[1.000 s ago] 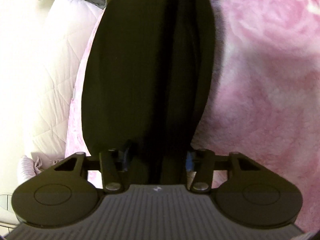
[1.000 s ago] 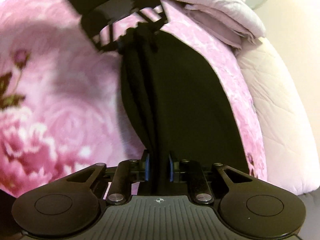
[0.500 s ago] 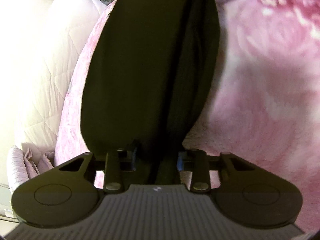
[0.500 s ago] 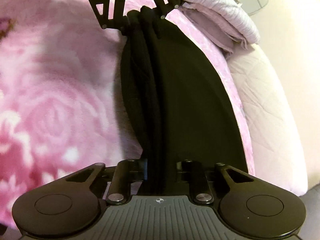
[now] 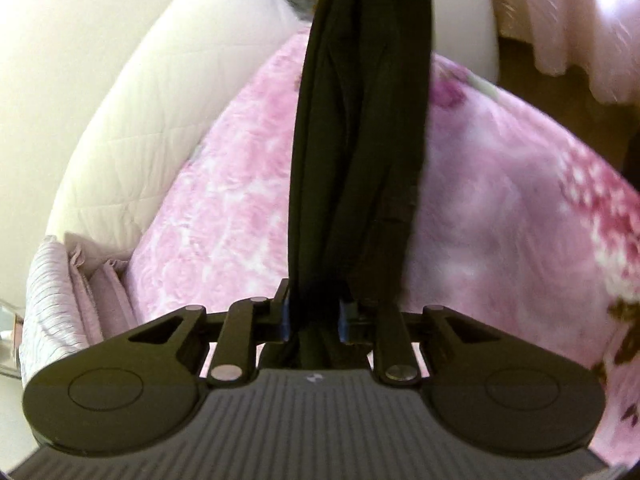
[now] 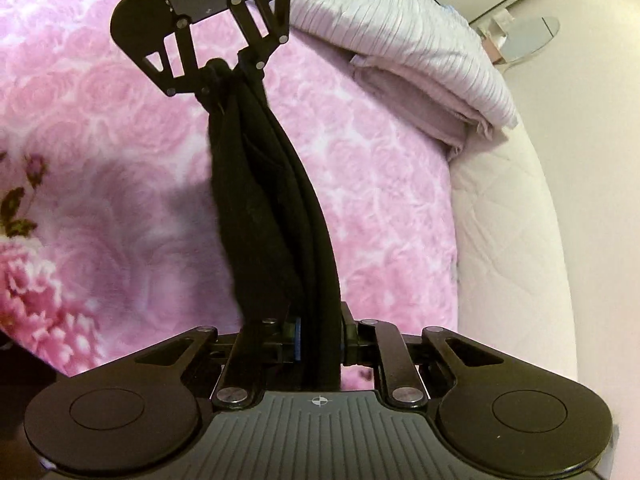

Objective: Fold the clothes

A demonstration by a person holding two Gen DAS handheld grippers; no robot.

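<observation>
The black garment [image 5: 360,152] is suspended as a narrow, bunched band stretched between the two grippers, above a bed covered by a pink floral blanket [image 5: 224,208]. In the left wrist view, the left gripper [image 5: 313,317] has its fingers [image 5: 285,316] drawn in narrow and clamped on one end of the garment, the cloth gathered into vertical folds that run up and away to the top edge of the view. In the right wrist view, the right gripper [image 6: 319,336] likewise has its fingers [image 6: 296,338] closed narrow on the other end of the same garment [image 6: 272,216], which rises from it as a thick twisted strip toward the left gripper [image 6: 218,76] seen at the far end, where the fabric is pinched into a tight knot-like bunch. The strip appears to hang clear of the blanket [image 6: 380,184] along its visible length, with a soft shadow beneath it on the pink surface; whether any part touches the bed cannot be told. A quilted cream mattress edge [image 5: 132,120] runs along one side of the blanket. A folded lilac striped bedcover [image 6: 404,48] lies at the edge of the blanket, near the mattress edge [image 6: 508,240]. A round glass-topped side table [image 6: 528,38] stands beyond it, partly out of focus.
</observation>
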